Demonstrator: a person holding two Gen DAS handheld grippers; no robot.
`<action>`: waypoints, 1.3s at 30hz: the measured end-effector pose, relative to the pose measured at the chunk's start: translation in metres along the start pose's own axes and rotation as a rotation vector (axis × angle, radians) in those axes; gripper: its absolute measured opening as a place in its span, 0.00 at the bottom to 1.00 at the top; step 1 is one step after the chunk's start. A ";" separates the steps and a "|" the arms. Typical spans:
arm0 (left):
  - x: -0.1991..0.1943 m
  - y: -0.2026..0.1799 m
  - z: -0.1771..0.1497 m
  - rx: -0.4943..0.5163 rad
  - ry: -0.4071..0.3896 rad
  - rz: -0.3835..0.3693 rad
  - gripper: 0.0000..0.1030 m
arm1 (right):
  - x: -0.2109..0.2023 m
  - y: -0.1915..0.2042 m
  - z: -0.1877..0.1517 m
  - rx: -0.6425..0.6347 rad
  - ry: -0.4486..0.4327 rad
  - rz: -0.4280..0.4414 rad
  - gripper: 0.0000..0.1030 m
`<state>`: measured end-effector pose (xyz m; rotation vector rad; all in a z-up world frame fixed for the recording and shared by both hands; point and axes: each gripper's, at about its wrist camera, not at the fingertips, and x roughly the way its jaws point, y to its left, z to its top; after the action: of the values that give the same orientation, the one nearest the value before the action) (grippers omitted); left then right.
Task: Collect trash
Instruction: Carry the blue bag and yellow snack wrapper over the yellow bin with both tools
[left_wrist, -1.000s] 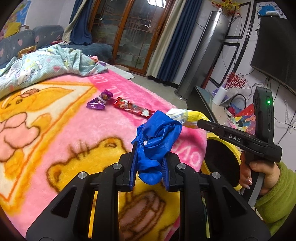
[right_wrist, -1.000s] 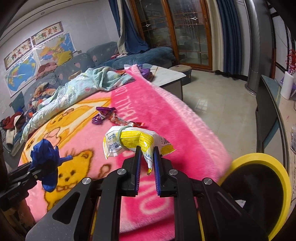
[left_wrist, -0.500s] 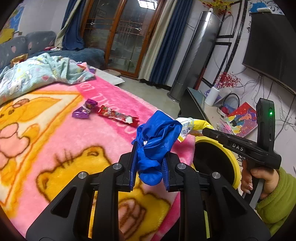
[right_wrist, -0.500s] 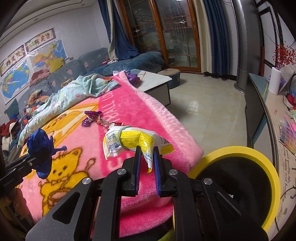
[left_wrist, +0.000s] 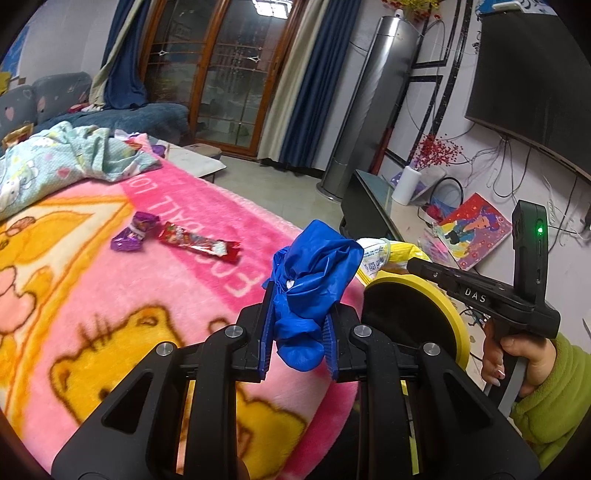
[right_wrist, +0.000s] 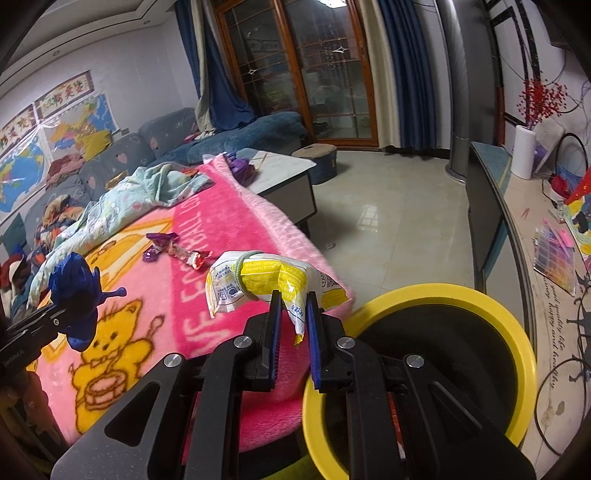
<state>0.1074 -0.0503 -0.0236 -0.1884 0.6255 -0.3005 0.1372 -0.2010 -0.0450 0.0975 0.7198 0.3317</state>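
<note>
Two pieces of trash are in hand. Our left tongs (left_wrist: 297, 334) pinch a blue glove (left_wrist: 310, 280), and our right tongs (right_wrist: 291, 330) clamp a yellow packet (right_wrist: 273, 282) by one thin corner. That corner hold is the weak point, we judge: most of the packet hangs out left of the tongs, over the blanket (right_wrist: 207, 236) and short of the bin (right_wrist: 436, 295), so letting go here would likely drop it on the bed or on the near rim. The glove is bunched and slack; a loose fold could cling to a pad on release.

The bin's mouth sits low and right, tight against the blanket edge, and it looks wide enough for both tongs. Right of it runs a dark stand (right_wrist: 484, 206); the far floor lies open. Two wrappers (left_wrist: 177, 240) wait farther left on the blanket.
</note>
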 end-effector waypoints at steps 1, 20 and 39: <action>0.001 -0.003 0.000 0.005 0.000 -0.005 0.16 | -0.001 -0.003 0.000 0.004 -0.003 -0.005 0.12; 0.031 -0.065 0.007 0.112 0.013 -0.092 0.16 | -0.031 -0.061 -0.018 0.097 -0.040 -0.105 0.12; 0.070 -0.118 0.009 0.208 0.050 -0.156 0.16 | -0.048 -0.107 -0.042 0.156 -0.043 -0.211 0.12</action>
<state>0.1409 -0.1841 -0.0241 -0.0297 0.6256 -0.5192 0.1039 -0.3186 -0.0681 0.1746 0.7063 0.0707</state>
